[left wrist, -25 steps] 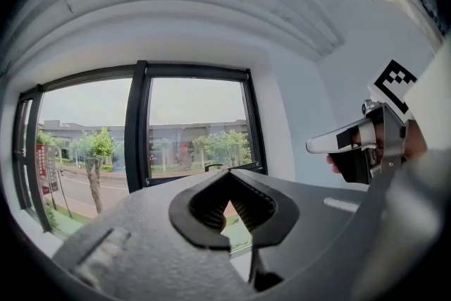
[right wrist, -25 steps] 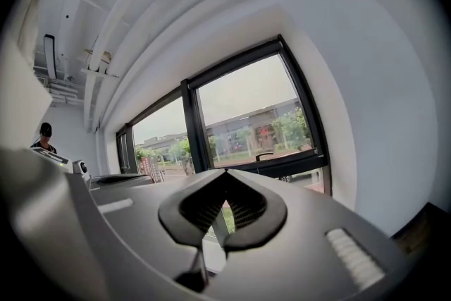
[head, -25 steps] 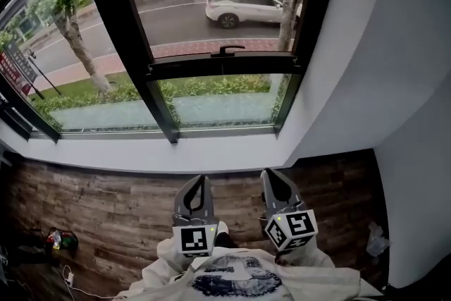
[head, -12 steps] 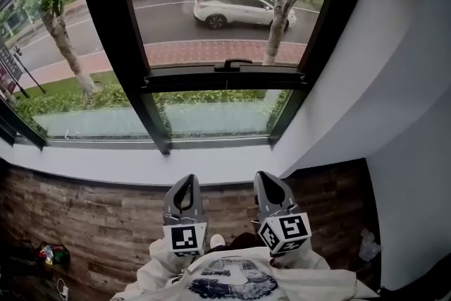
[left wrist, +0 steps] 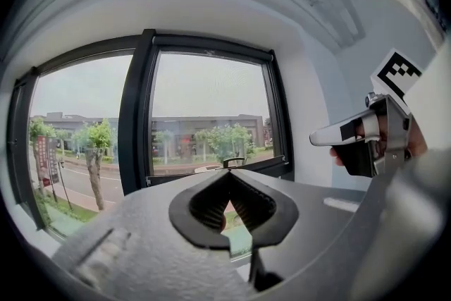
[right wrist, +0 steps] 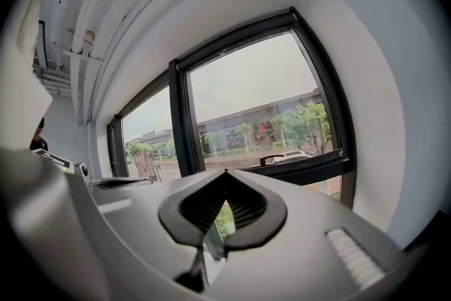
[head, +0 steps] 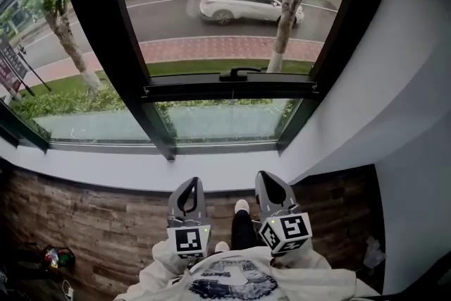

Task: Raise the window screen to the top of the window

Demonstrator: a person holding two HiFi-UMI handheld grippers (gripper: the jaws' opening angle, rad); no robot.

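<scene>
Facing the screen pull bar (head: 232, 87), lying 9-to-3 at 12 o'clock and well apart, left gripper (head: 189, 184) and right gripper (head: 267, 177) are closed, empty; its handle (head: 239, 72) sits nearer the right.

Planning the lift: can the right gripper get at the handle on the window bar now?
Likely yes: nothing stands between the right gripper and the handle, but it is not there yet and its jaws are shut.
</scene>
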